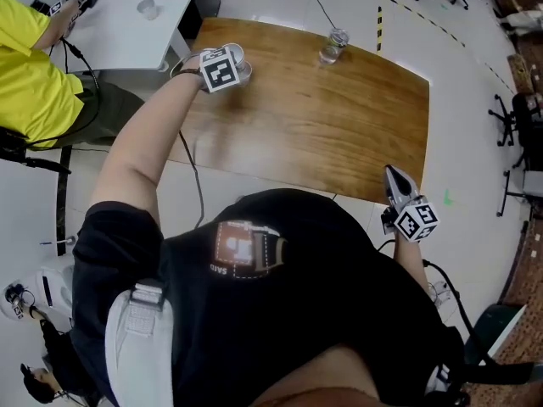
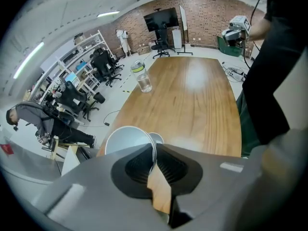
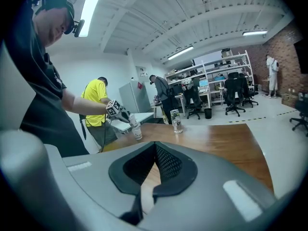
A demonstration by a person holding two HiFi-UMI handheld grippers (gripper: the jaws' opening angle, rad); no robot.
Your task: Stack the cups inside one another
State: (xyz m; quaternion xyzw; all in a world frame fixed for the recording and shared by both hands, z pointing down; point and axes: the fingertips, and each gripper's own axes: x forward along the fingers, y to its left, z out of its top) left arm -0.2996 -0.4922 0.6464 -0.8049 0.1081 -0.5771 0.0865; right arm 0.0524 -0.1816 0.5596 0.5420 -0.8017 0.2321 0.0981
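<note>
Left gripper holds a cup over a second cup at the bench's far left corner; right gripper is empty.

Right gripper [image 1: 393, 176] sits at the near right edge of the wooden bench [image 1: 339, 134], fingers pressed together with nothing between them. Left gripper [image 2: 155, 153] is across the bench at the far left corner, fingers pinching the rim of a clear cup [image 2: 127, 137]. This cup is tilted, directly above a second clear cup [image 3: 137, 133] standing on the bench; whether they touch cannot be told. More clear cups [image 1: 333, 46] stand at the far edge, well apart.
</note>
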